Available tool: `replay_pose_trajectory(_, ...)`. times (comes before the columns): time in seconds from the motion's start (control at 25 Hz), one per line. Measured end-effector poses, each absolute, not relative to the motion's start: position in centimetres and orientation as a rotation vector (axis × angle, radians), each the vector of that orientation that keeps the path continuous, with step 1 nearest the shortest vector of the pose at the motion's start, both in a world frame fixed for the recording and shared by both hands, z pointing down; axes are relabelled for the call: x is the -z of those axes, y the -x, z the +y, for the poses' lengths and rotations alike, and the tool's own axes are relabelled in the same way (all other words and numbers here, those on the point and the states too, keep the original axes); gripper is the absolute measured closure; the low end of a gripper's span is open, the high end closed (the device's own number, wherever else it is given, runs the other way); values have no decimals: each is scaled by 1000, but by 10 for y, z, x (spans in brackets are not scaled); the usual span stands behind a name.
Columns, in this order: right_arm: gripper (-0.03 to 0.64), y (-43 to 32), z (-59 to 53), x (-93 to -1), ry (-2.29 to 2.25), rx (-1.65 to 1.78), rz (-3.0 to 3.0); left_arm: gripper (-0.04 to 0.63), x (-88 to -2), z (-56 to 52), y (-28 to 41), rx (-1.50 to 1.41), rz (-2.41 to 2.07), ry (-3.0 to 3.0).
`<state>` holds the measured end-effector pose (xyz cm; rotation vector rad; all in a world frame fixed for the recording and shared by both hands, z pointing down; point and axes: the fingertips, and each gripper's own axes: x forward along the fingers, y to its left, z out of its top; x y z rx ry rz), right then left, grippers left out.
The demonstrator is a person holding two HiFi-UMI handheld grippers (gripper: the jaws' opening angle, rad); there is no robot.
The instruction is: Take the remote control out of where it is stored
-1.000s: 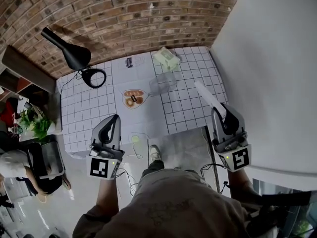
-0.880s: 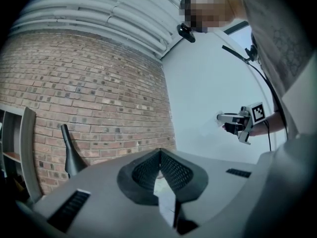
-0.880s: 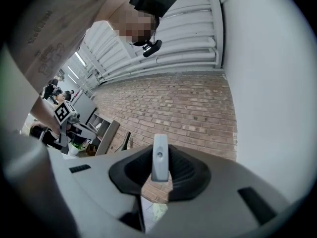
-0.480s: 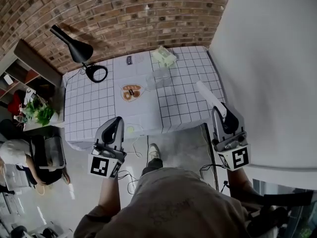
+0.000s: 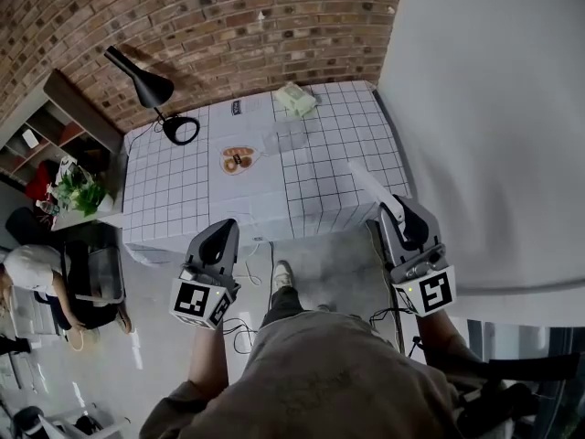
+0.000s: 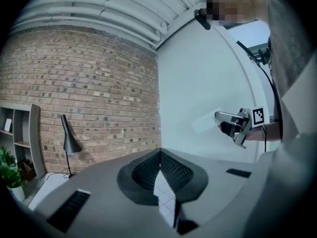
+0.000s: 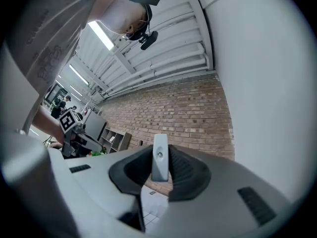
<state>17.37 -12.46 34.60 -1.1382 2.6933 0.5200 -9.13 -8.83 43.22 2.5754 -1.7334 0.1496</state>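
Observation:
A slim white remote control point(image 5: 370, 186) sticks out forward from my right gripper point(image 5: 405, 216), whose jaws are shut on its near end. In the right gripper view the remote point(image 7: 160, 157) stands upright between the dark pads point(image 7: 181, 170). My left gripper point(image 5: 223, 233) is shut with nothing in it, its tips meeting point(image 6: 159, 151). Both grippers hang over the floor, short of the front edge of the white grid-cloth table point(image 5: 201, 208). From the left gripper view the right gripper point(image 6: 237, 125) and remote point(image 6: 205, 122) show against the white wall.
On the table stand a clear plastic box point(image 5: 290, 136), a pale green packet point(image 5: 297, 99) and a heart-shaped plate of food point(image 5: 239, 159). A black lamp point(image 5: 146, 90) stands at its back left. A plant point(image 5: 78, 190), shelves and a seated person point(image 5: 27, 268) are at left; white wall at right.
The table has drawn away toward the top of the head view. Both grippers have come back from over its front edge to over the floor, the remote still in the right one.

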Motion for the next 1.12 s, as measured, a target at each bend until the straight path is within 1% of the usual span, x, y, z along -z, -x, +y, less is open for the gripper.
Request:
replay_pose_trajectory(0.28,534,-203,-94,-341,1102,-517,2692,591,-404,-50,64,-117,-1801,-2617)
replay_pose_trajectory(0.68,534,-221,-73,-340,1093,-465,2679,591,-413,-32,45,-263,-1723,-2636)
replay_pose_trajectory(1.12,534,-205,-72,-343,1096,-436,2694,591,-407,-25,54,-220,-1681,-2666)
